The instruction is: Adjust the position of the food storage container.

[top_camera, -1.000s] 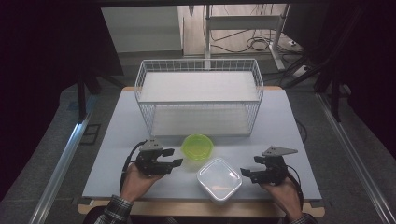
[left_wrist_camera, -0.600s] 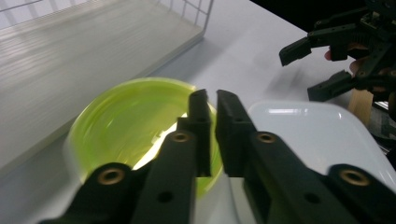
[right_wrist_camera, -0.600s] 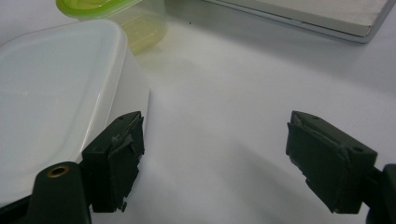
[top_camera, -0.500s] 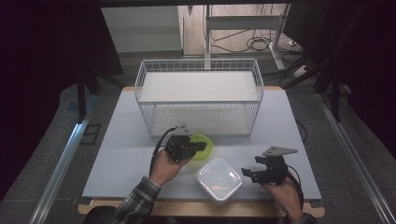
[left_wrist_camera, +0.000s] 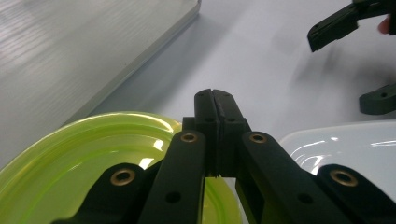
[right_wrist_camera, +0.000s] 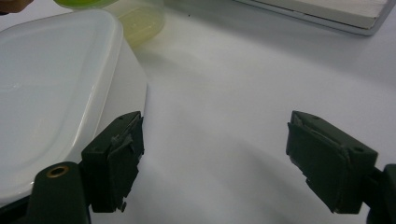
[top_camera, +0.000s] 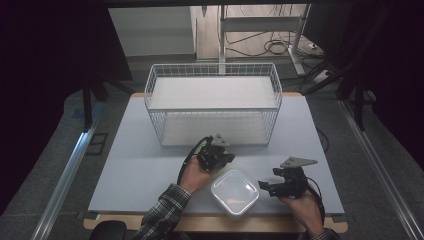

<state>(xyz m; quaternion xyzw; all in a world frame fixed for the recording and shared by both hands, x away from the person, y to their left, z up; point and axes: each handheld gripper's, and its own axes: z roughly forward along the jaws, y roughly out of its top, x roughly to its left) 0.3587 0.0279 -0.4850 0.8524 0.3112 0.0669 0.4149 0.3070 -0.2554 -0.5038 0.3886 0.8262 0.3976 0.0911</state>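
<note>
Two closed jaws over green lid [left_wrist_camera: 93, 154], hidden from above

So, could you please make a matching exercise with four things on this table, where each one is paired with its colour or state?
Things:
1. left gripper
2. right gripper
3. round container
4. wire basket

Descriptions:
a. yellow-green
b. white, at the far side of the table
c. jaws shut
d. jaws open with nothing between them

Pairs: 1-c, 2-d, 3-a, 4-b
</note>
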